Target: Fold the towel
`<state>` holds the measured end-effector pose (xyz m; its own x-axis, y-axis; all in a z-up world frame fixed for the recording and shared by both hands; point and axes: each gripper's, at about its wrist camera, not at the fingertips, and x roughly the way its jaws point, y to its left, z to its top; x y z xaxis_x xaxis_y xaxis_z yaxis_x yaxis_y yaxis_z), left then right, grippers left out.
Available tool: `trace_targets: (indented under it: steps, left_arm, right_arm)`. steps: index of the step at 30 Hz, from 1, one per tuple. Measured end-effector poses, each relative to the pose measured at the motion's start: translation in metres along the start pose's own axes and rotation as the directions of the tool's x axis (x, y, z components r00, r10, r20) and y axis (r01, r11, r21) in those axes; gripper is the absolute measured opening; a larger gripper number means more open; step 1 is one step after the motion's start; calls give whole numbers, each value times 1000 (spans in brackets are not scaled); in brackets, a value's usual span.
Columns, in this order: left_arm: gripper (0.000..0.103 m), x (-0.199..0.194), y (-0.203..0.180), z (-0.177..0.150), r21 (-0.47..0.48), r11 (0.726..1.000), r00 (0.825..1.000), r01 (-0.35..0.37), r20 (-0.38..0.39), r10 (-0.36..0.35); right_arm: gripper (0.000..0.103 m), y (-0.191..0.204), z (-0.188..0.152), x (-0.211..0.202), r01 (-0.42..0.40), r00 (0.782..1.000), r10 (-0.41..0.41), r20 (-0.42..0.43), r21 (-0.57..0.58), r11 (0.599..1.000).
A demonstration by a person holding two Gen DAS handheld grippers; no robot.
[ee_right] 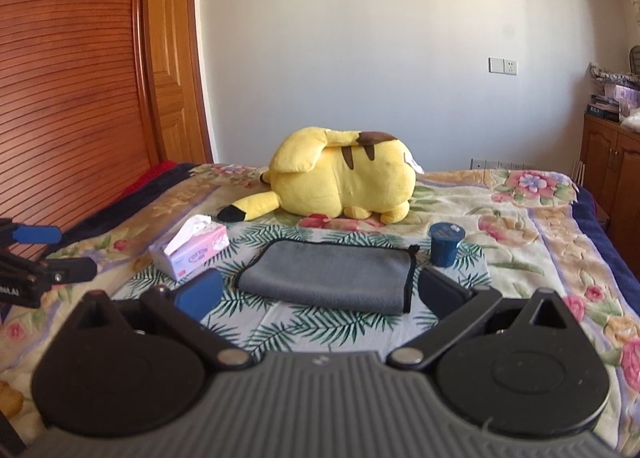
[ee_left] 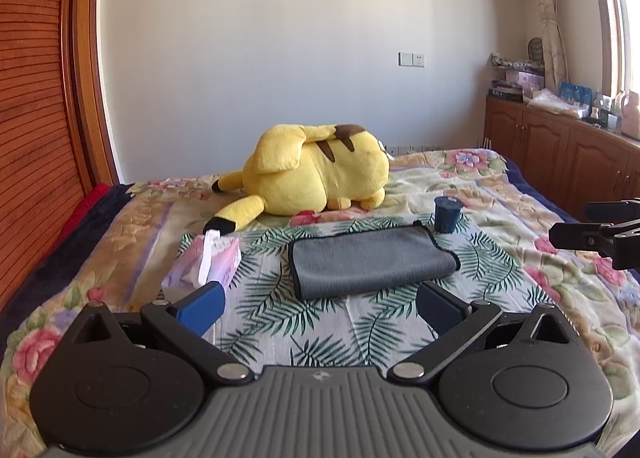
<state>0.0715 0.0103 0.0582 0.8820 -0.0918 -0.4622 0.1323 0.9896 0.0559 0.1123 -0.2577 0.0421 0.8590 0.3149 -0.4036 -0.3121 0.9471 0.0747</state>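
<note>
On the bed (ee_left: 120, 242), over a palm-leaf printed cloth (ee_left: 280, 322), lies the grey microfibre towel with black edging (ee_left: 368, 262), folded flat into a rectangle and touched by neither of my tongs. My left tongs (ee_left: 318, 308) hover low and level just short of its near edge, blue-padded fingers (ee_left: 200, 312) spread wide with nothing between them; from this view the towel sits at twelve o'clock. My right tongs (ee_right: 318, 294) hang at much the same height, likewise spread wide and holding nothing, with the towel again at twelve o'clock between the finger lines. Each tool shows in the other's view: the right one at three o'clock from the left camera, the left one at nine o'clock from the right. A pink tissue box with a white tissue sticking up (ee_right: 192, 252) rests at ten o'clock of the towel, a small dark blue cup (ee_right: 444, 244) at two o'clock, just beside the towel's far corner. Beyond them a yellow plush toy (ee_right: 340, 178) lies on its side.
</note>
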Motion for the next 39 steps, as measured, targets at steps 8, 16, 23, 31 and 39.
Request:
trace_targets:
  steps: [8, 16, 23, 31, 39]
  left_arm:
    - [84, -6, -5, -32, -9, 1000, 1000, 1, -12, -1]
    - [84, -11, -6, -54, -21, 1000, 1000, -8, 9, 8]
    - [84, -14, -5, -62, -21, 999, 999, -29, 14, 29]
    - [84, -20, -4, -67, -30, 999, 999, -35, 17, 35]
    - [84, -24, -8, -77, -24, 999, 999, -42, 10, 42]
  right_arm:
    - [103, 13, -26, -10, -1, 1000, 1, -15, 8, 1000]
    - [103, 18, -42, -21, 16, 1000, -16, -5, 14, 1000]
    - [103, 19, -51, -26, 24, 1000, -24, -8, 14, 1000]
    - [103, 19, -66, -33, 35, 999, -35, -23, 14, 999]
    - [103, 16, -79, -34, 46, 998, -45, -40, 25, 999]
